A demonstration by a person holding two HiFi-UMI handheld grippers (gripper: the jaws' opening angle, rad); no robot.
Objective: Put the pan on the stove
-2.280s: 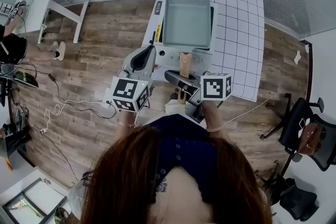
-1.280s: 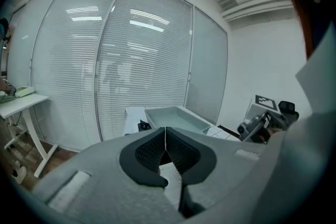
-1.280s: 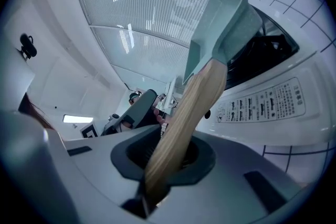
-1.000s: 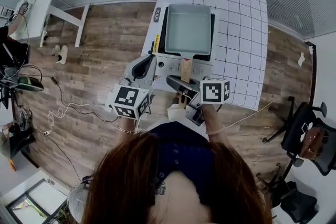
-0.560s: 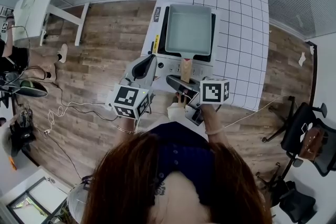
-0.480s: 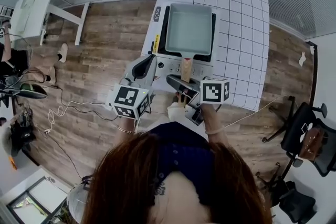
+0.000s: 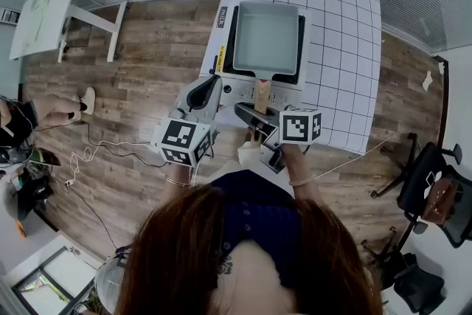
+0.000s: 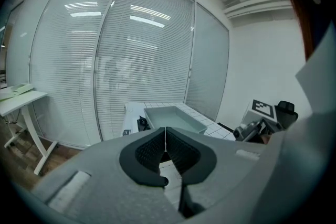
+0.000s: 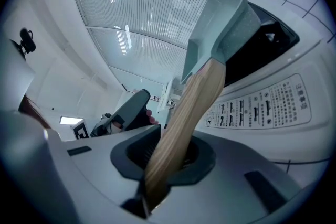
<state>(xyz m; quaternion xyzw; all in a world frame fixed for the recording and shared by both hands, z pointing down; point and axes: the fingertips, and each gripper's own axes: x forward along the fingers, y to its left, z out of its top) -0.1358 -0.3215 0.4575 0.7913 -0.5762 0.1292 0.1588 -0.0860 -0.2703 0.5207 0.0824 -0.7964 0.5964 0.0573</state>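
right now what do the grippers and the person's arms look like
Both are light grey moulded shells with dark ribbed pads: left gripper, right gripper. Each carries a white cube printed with black square markers. Forearms are unsleeved, a thin band at each wrist; the top is dark blue.

The pale green square pan point(image 7: 265, 37) covers the white stove's point(image 7: 237, 90) black top, and its light wooden handle point(image 7: 259, 94) juts out over the control panel, clamped in the right hand-held gripper point(image 7: 253, 116), with the closed left hand-held gripper point(image 7: 212, 82) just beside it. Open room lies on the white gridded tabletop point(image 7: 339, 33) right of and beyond the stove.
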